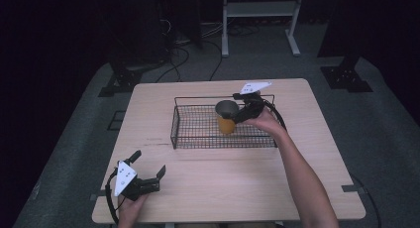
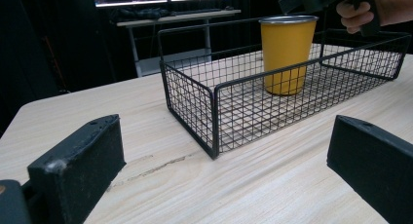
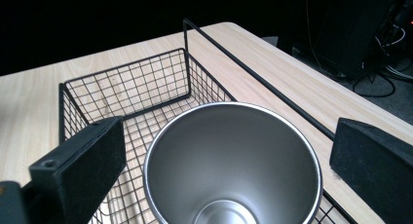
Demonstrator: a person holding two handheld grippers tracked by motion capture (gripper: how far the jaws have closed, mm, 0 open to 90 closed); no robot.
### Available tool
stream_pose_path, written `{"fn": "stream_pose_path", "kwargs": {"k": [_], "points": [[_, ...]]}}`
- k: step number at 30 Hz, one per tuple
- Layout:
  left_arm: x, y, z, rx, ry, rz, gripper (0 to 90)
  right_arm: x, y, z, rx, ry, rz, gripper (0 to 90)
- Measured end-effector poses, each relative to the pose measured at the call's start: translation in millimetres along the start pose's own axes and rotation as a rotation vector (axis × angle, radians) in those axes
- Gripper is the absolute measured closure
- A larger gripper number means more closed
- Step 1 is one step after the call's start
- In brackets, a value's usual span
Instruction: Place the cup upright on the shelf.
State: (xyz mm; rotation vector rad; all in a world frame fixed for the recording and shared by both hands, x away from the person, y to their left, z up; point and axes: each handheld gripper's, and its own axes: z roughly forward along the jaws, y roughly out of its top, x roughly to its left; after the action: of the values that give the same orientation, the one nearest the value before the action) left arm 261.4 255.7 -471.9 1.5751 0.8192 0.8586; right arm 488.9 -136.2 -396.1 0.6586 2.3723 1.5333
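A yellow cup with a steel inside stands upright in the right half of a black wire basket on the wooden table. My right gripper hovers over the cup's far-right rim, open; in the right gripper view its jaws straddle the cup's mouth without touching it. My left gripper rests open and empty near the table's front left corner. In the left gripper view the basket and cup lie ahead, with the right gripper above the cup.
The basket's left half holds nothing. Beyond the table's far edge are a white shelf frame, floor cables and black stand bases. Bare tabletop stretches between the basket and the front edge.
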Motion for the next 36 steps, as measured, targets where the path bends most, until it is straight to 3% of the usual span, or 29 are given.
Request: {"fn": "stream_pose_path", "kwargs": {"k": [21,36], "points": [[0.1,-0.2,-0.7,-0.001,-0.001,-0.001,0.0,3.5,13.3,-32.7,-0.066,0.0,0.0,0.0],[0.0,-0.2,-1.0,0.0,-0.001,-0.001,0.0,8.8,18.4,-51.3,-0.056,0.003,-0.008,0.0]]}}
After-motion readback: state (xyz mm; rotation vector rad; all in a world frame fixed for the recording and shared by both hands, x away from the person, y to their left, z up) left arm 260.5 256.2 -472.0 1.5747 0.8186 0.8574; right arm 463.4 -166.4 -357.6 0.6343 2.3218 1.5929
